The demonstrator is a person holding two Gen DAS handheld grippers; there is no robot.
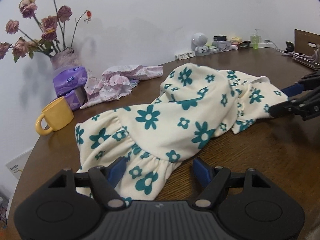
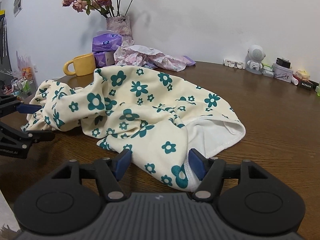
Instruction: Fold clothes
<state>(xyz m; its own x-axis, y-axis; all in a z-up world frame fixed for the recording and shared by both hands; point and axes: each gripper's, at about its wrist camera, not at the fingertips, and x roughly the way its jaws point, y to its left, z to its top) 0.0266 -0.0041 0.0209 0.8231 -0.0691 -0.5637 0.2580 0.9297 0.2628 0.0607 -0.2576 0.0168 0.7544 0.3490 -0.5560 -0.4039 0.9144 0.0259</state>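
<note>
Brown wooden table (image 1: 260, 144) carries the flowered cream garment (image 1: 160, 120), stretched lengthwise between my claws. Left gripper (image 1: 160, 167) straddles the ruffled hem, right gripper (image 2: 160, 160) the white-lined end; both spread, pinching nothing.

L gripper (image 1: 160, 165): jaws spread, blue pads apart, angled down, nothing pinched | R gripper (image 2: 160, 159): jaws spread, pads apart, angled down, nothing pinched | grippers facing inward toward each other
</note>
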